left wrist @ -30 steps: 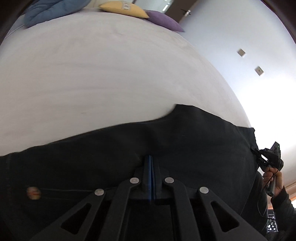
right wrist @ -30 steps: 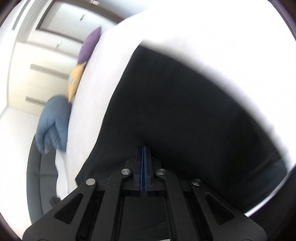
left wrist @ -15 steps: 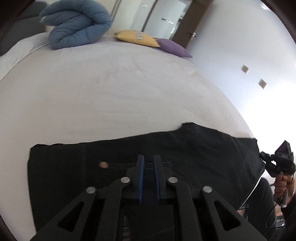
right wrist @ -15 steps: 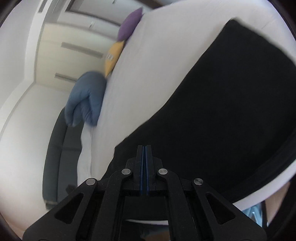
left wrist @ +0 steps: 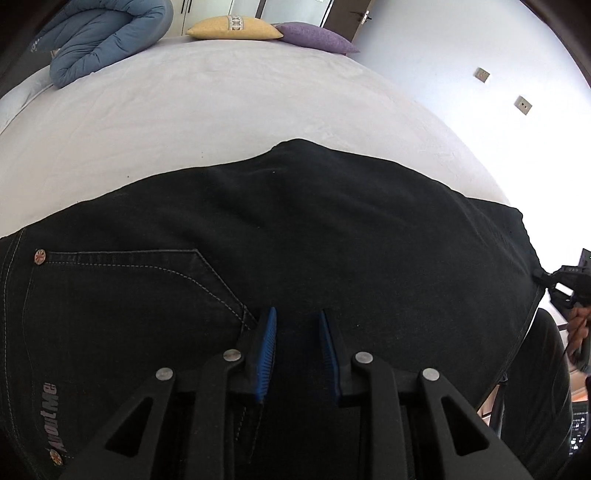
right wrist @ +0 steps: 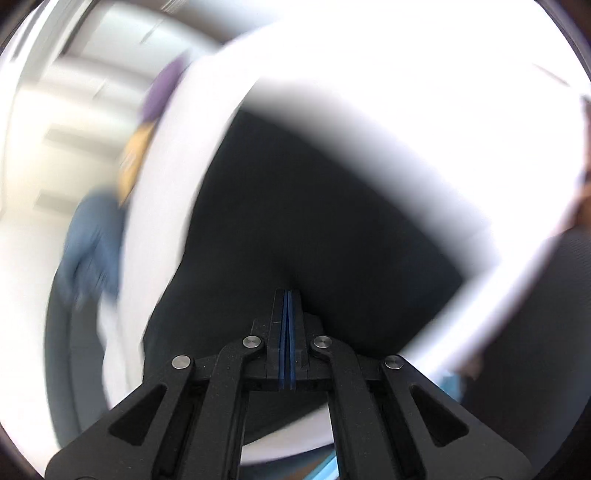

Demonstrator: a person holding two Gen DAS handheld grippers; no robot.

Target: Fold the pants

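Black jeans lie flat across the near part of a white bed, back pocket and rivet at the left. My left gripper is open, its blue pads apart just above the cloth near the pocket corner, holding nothing. My right gripper is shut on the edge of the jeans; this view is blurred by motion. It also shows at the far right of the left wrist view, pinching the jeans' right end, with a hand behind it.
A blue rolled duvet, a yellow pillow and a purple pillow sit at the far end of the bed. A white wall with two switch plates stands at the right.
My left gripper has opened and let go of the jeans, which now lie flat on the bed. My right gripper stays shut on the cloth and is moving fast.
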